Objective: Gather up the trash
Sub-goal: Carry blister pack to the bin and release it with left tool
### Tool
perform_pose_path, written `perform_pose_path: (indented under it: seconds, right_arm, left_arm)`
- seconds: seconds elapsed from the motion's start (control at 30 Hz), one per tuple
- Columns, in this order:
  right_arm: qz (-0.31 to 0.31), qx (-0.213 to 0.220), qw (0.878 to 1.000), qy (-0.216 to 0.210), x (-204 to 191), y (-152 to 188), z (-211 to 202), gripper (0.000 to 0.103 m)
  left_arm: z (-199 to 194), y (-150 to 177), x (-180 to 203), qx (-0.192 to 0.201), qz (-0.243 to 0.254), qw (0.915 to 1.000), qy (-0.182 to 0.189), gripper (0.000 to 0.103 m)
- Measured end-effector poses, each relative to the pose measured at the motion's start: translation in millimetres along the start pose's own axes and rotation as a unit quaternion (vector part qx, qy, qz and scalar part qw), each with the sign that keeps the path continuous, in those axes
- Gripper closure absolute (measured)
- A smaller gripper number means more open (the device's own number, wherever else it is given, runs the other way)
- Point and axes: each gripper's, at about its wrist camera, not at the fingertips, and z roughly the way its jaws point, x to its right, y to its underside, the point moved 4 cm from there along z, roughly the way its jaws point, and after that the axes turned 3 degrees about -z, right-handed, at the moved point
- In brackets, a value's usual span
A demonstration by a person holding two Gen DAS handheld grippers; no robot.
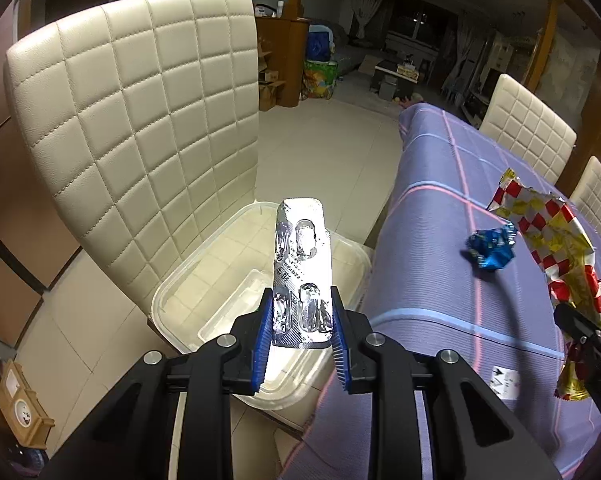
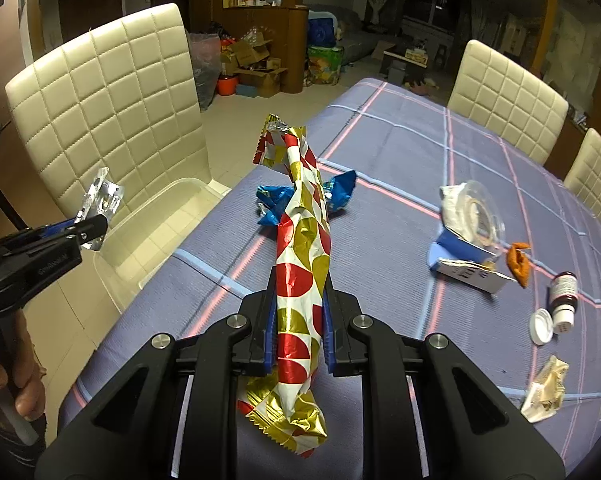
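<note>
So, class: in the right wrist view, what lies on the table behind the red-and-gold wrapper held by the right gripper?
A crumpled blue foil wrapper lies on the tablecloth behind the red-and-gold wrapper; the right wrist view shows it.

Little can be read. In the left wrist view, the black body of the right tongs (image 1: 592, 344) carries pale letters "DAS", cut off at the picture's edge. The blister pack (image 1: 302, 276) clamped between the left tongs (image 1: 300, 320) bears small dark print, too fine to make out. In the right wrist view, the left tongs (image 2: 86, 236) carry a small brand word on their side, too blurred to read.
</note>
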Motion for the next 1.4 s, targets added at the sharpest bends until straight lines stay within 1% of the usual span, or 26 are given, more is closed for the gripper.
perform_pose_path:
  seconds: [0.23, 0.33, 0.4, 0.43, 0.47, 0.53, 0.6, 0.73, 0.97, 1.1, 1.2, 1.33, 1.37, 1.4]
  right_arm:
    - [-0.008, -0.007, 1.0, -0.014, -11.3, -7.3, 17.5, 0.084]
    - [-0.011, -0.006, 1.0, -0.016, -14.8, -8.3, 21.5, 0.084]
    - [-0.013, -0.006, 1.0, -0.016, -15.9, -9.4, 23.6, 0.084]
    - [-0.014, -0.006, 1.0, -0.015, -16.4, -10.2, 24.4, 0.084]
    - [-0.015, -0.005, 1.0, -0.015, -16.5, -11.0, 24.9, 0.084]
    - [-0.016, -0.004, 1.0, -0.015, -17.0, -12.7, 25.6, 0.084]
    - [-0.017, -0.003, 1.0, -0.016, -18.4, -13.9, 26.2, 0.084]
    - [-0.025, -0.004, 0.999, -0.022, -26.2, -16.4, 28.5, 0.084]
    - [-0.051, -0.001, 0.998, -0.04, -52.5, -27.5, 33.7, 0.084]
    - [-0.07, 0.004, 0.996, -0.053, -72.0, -34.3, 36.6, 0.084]
    - [-0.083, 0.008, 0.994, -0.067, -86.2, -39.2, 38.4, 0.082]
    - [-0.085, 0.011, 0.992, -0.093, -97.3, -45.1, 41.2, 0.081]
    - [-0.082, 0.008, 0.992, -0.093, -97.6, -45.8, 42.7, 0.079]
    - [-0.077, 0.001, 0.992, -0.097, -97.3, -46.7, 45.3, 0.066]
  left_arm:
    - [17.1, -6.4, -5.3, -0.006, -0.001, 1.0, -0.002, 0.077]
    - [24.2, -8.0, -6.6, -0.009, -0.002, 0.9999, -0.009, 0.077]
    - [28.2, -7.9, -7.0, -0.014, -0.004, 0.9999, -0.006, 0.074]
    - [29.8, -8.0, -7.7, -0.017, -0.008, 0.9998, -0.003, 0.069]
    - [30.7, -8.0, -8.4, -0.018, -0.012, 0.9998, 0.0, 0.05]
    - [29.5, -9.0, -12.2, -0.007, -0.022, 0.9997, -0.004, 0.028]
    - [26.8, -10.3, -14.7, 0.003, -0.023, 0.9997, -0.012, 0.027]
    - [26.4, -9.5, -21.9, -0.003, -0.03, 0.9995, -0.009, 0.027]
    - [18.5, -5.1, -41.6, 0.006, -0.036, 0.9988, -0.032, 0.027]
    - [11.3, -2.7, -54.5, 0.015, -0.04, 0.9978, -0.051, 0.027]
    - [10.0, -0.3, -64.0, 0.014, -0.05, 0.9971, -0.056, 0.027]
    - [11.6, 2.0, -73.1, 0.006, -0.064, 0.9961, -0.06, 0.027]
    - [12.1, 2.2, -74.8, 0.006, -0.067, 0.9959, -0.061, 0.027]
    - [12.2, 2.3, -76.0, 0.005, -0.069, 0.9958, -0.061, 0.027]
